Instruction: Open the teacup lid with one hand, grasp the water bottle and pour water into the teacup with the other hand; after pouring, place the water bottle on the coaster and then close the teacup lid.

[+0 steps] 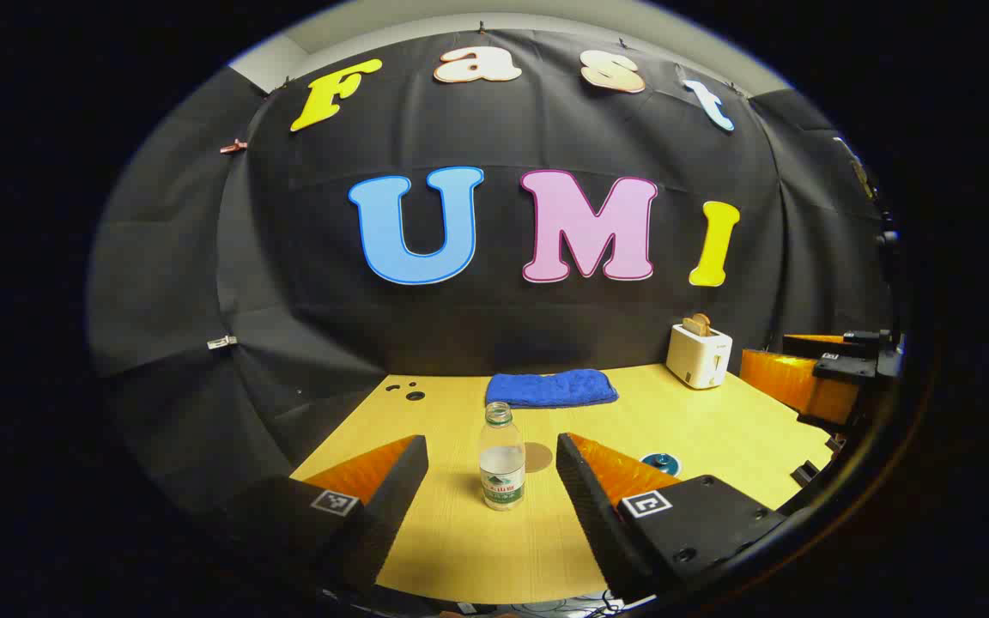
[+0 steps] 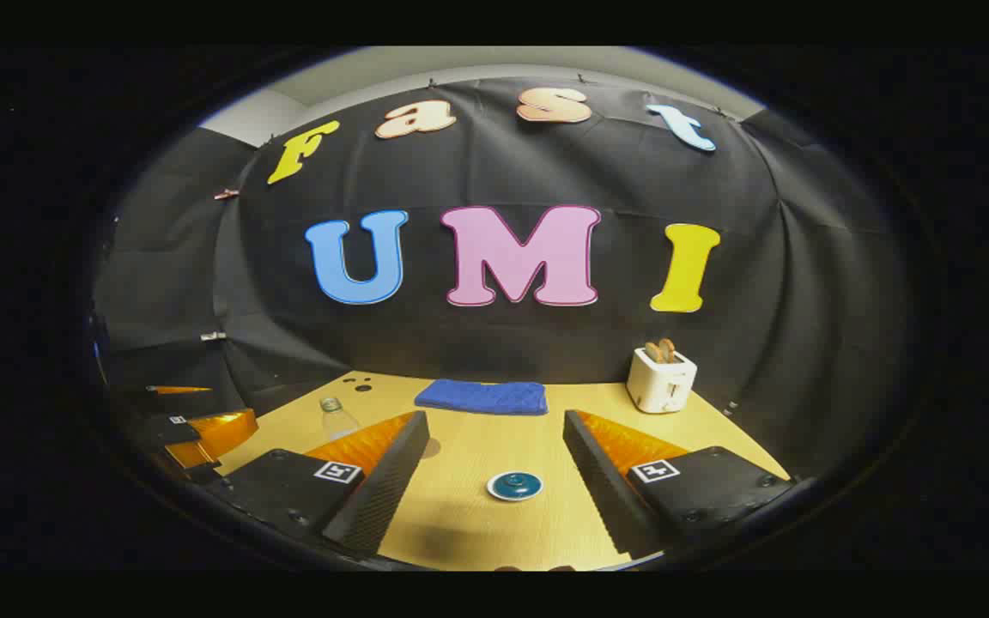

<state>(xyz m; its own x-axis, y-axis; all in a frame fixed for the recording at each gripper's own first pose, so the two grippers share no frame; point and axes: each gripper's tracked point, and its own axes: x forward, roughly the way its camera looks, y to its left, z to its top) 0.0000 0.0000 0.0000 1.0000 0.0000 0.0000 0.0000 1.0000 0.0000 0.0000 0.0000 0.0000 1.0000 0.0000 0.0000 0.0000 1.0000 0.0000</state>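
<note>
Wooden table (image 1: 718,429) bearing water bottle (image 1: 501,463), coaster (image 1: 537,456), lidded teacup (image 2: 514,487), blue towel (image 1: 551,388), toaster (image 1: 699,355).

Left gripper (image 1: 492,463) fingers spread; right gripper (image 2: 494,439) fingers spread

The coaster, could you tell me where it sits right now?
In the left gripper view the coaster lies on the table just behind-right of the water bottle, left of the teacup.

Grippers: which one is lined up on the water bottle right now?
The left gripper: the water bottle stands between its open fingers. The right gripper frames the teacup lid instead.
</note>
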